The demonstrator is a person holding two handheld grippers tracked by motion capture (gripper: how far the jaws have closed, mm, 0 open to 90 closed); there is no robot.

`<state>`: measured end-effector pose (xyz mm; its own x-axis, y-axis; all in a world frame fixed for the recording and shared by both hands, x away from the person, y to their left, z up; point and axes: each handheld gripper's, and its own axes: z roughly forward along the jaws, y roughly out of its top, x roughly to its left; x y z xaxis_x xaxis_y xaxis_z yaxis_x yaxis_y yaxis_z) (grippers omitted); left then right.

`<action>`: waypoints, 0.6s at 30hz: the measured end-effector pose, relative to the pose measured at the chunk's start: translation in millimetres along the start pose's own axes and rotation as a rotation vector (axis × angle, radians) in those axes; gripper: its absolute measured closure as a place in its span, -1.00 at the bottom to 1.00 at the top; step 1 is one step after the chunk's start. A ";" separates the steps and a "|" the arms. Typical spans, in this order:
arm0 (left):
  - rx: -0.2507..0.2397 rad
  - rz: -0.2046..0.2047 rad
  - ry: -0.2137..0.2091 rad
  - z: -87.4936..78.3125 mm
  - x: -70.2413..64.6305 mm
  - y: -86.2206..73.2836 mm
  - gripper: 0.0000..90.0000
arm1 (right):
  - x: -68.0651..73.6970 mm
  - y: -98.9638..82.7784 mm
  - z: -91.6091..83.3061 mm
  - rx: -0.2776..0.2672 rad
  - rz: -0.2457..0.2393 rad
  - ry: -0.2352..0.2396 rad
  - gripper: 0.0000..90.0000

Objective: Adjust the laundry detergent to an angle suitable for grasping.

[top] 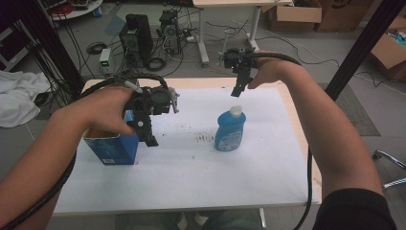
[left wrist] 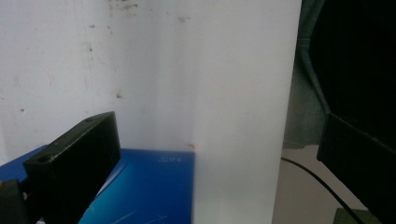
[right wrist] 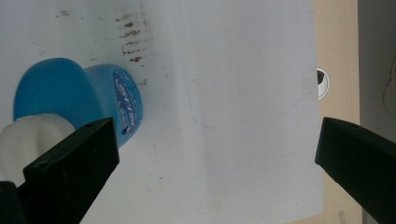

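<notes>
A blue bottle [top: 230, 132] with a white cap stands upright near the middle of the white sheet [top: 191, 167]. A blue box [top: 112, 148] with an open top stands at the left. My left gripper [top: 149, 136] hangs open just above the box's right side, jaws pointing down; the left gripper view shows the blue box [left wrist: 144, 191] below and between them. My right gripper [top: 238, 90] is held in the air behind the bottle, open and holding nothing. From above, the right gripper view shows the bottle [right wrist: 79, 98] beside the left jaw, its white cap [right wrist: 28, 140] partly hidden behind that jaw.
Dark smudges [top: 205, 139] mark the sheet between box and bottle. The wooden table edge [top: 294, 120] runs along the right. Beyond the table lie computer towers [top: 136, 36], cables, a desk leg [top: 203, 38] and cardboard boxes [top: 294, 17]. White cloth [top: 19, 96] lies at the far left.
</notes>
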<state>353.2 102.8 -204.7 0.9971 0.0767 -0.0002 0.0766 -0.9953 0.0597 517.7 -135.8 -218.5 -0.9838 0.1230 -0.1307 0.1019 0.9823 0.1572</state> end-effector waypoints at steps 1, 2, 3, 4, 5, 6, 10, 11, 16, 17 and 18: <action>0.001 0.001 0.001 -0.4 -0.1 -0.1 -1.00 | 1.9 -0.3 -2.9 -0.006 -0.003 -0.001 -1.00; 0.001 0.001 0.001 -0.4 -0.1 -0.1 -1.00 | 3.8 -0.6 -5.6 -0.006 -0.011 -0.004 -1.00; -0.002 -0.001 0.002 -1.0 -0.7 0.0 -1.00 | 5.9 -0.8 -8.1 -0.008 -0.017 -0.004 -1.00; 0.000 -0.001 0.004 -1.2 -0.8 0.1 -1.00 | 8.0 -1.1 -10.1 -0.014 -0.021 0.000 -1.00; 0.000 -0.001 0.004 -1.2 -0.8 0.1 -1.00 | 10.1 -1.2 -11.9 -0.015 -0.024 0.003 -1.00; 0.001 -0.001 0.004 -1.4 -1.0 0.2 -1.00 | 10.1 -1.2 -11.9 -0.015 -0.024 0.003 -1.00; -0.001 -0.007 0.006 -2.0 -1.9 0.1 -1.00 | 19.5 -2.3 -18.3 -0.017 -0.052 0.008 -1.00; -0.001 -0.008 0.006 -2.0 -2.0 0.0 -1.00 | 21.0 -2.7 -19.7 -0.019 -0.057 0.009 -1.00; 0.002 -0.008 0.008 -2.0 -3.0 0.2 -1.00 | 29.0 -5.2 -24.0 -0.022 -0.083 0.014 -1.00; 0.002 -0.008 0.008 -2.0 -3.0 0.2 -1.00 | 31.2 -5.6 -24.2 -0.020 -0.089 0.016 -1.00; 0.001 -0.009 0.008 -1.6 -3.4 0.5 -1.00 | 33.7 -5.8 -24.4 -0.012 -0.093 0.016 -1.00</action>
<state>349.8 102.2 -203.1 0.9963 0.0859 0.0068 0.0854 -0.9946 0.0587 480.3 -140.9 -199.9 -0.9911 0.0290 -0.1298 0.0084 0.9876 0.1570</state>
